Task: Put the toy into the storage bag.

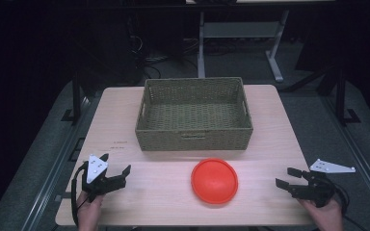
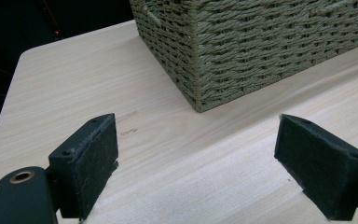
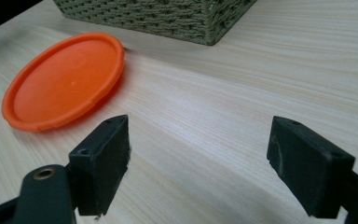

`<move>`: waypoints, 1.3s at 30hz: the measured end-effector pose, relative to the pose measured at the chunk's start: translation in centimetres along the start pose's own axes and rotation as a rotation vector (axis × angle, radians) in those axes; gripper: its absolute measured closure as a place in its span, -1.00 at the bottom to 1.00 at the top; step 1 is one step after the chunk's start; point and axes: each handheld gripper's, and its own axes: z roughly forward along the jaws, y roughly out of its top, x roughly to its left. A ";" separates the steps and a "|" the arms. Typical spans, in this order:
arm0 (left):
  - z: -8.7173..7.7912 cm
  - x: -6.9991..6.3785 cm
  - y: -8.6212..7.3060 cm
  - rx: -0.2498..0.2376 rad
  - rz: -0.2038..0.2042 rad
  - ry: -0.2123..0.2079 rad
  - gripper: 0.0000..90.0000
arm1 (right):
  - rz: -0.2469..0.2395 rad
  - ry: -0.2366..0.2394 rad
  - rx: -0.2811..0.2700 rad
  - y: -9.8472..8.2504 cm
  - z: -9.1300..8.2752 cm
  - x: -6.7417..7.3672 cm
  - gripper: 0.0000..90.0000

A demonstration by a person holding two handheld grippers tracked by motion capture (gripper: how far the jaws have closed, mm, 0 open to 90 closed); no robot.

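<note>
We have both grippers low at the near edge of the bench (image 1: 125, 120), and nothing is held yet. Our left gripper (image 1: 115, 169) sits by the near left corner, fingers (image 2: 91, 158) spread wide over bare wood. Our right gripper (image 1: 289, 177) waits by the near right corner, its fingers (image 3: 103, 158) just as wide and empty.

The orange plate (image 1: 214, 180) lies flat near the middle of the near edge, between the two grippers and nearer the right one, just in front of the woven basket (image 1: 194, 137), which looks empty. The likely job, we judge, is lifting that plate into the basket.

To do it well, we would come in from the right, slip one finger under the raised rim and pinch the lip, since the plate lies flush with the wood.

There is open bench on both sides of the plate. The basket's near wall is the edge to clear, so lift before moving forward.
</note>
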 end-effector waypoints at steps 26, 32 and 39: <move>0.1 -0.5 0.0 -0.009 0.038 -0.022 -0.71 | -0.080 0.047 0.076 1.9 2.0 3.1 -0.56; 0.1 -0.4 0.0 -0.007 0.035 -0.019 -0.72 | -0.107 0.058 0.090 2.3 2.6 3.8 -0.56; 0.1 -0.4 0.0 -0.006 0.035 -0.018 -0.72 | -0.109 0.069 0.092 2.3 3.1 4.3 -0.56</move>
